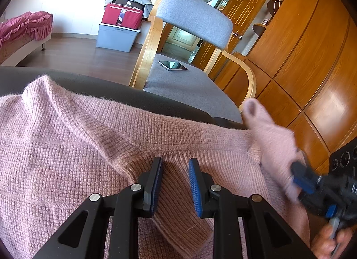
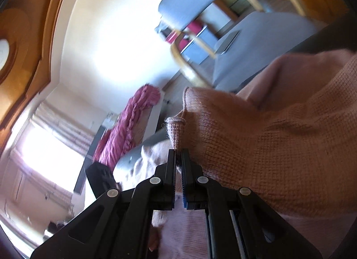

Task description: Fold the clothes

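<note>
A pink knitted sweater [image 1: 73,147] lies spread on a dark table [image 1: 89,85]. My left gripper [image 1: 175,162] rests low over it, open, with the sweater's ribbed band [image 1: 178,194] lying flat between and under its blue pads. At the right, blurred by motion, my right gripper [image 1: 297,169] is shut on a sleeve [image 1: 267,134] and holds it lifted off the table, cuff end up. In the right wrist view the right gripper [image 2: 178,154] has its jaws nearly together on a pinch of knit, and the sleeve [image 2: 256,147] drapes away to the right.
A grey chair [image 1: 196,18] with wooden arms stands just beyond the table, a phone [image 1: 173,65] on its seat. Wooden cabinets [image 1: 301,47] fill the right. A grey bin [image 1: 116,38] and a bed [image 1: 24,29] are far left. A hand [image 1: 330,243] holds the right gripper.
</note>
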Action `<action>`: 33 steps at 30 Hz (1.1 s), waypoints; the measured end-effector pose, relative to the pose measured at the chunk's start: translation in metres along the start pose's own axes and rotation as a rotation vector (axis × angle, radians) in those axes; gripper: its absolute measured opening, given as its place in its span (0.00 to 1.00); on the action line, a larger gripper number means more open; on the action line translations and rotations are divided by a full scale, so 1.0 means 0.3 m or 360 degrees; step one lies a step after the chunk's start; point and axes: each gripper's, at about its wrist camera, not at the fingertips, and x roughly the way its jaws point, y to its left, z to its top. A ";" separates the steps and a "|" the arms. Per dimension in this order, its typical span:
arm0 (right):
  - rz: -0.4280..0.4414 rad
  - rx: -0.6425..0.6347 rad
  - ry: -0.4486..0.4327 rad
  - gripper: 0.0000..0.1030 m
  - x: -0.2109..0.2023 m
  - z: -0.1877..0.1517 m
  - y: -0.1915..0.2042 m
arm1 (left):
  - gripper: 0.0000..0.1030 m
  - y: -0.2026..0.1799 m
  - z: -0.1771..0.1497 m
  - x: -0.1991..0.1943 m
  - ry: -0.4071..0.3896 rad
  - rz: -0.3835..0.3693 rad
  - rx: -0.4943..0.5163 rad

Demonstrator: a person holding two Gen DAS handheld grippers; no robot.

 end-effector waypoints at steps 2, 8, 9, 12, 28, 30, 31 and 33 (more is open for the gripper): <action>-0.0040 -0.0033 0.0049 0.04 0.042 -0.026 -0.005 | 0.23 0.004 0.001 0.001 0.0002 -0.0012 -0.0010; -0.0105 -0.0029 0.0177 0.04 0.142 -0.085 -0.070 | 0.23 0.012 0.005 0.004 0.0011 -0.0036 -0.0041; -0.0100 -0.0030 0.0177 0.04 0.144 -0.085 -0.075 | 0.23 0.004 0.009 0.002 0.0019 -0.0017 -0.0037; -0.0124 -0.0110 0.0159 0.05 0.144 -0.093 -0.065 | 0.24 -0.053 0.011 -0.005 0.0060 0.0084 0.0028; -0.0142 -0.0160 0.0128 0.09 0.130 -0.111 -0.058 | 0.26 -0.240 0.042 0.052 0.0427 0.0150 0.0022; -0.0158 -0.0210 0.0114 0.14 0.127 -0.118 -0.038 | 0.26 -0.234 0.039 0.032 0.0430 0.0149 0.0002; -0.0154 -0.0230 0.0111 0.20 0.126 -0.122 -0.027 | 0.26 -0.230 0.038 0.022 0.0431 0.0148 -0.0008; -0.0151 -0.0262 0.0111 0.25 0.133 -0.124 -0.010 | 0.26 -0.219 0.039 0.006 0.0426 0.0139 -0.0033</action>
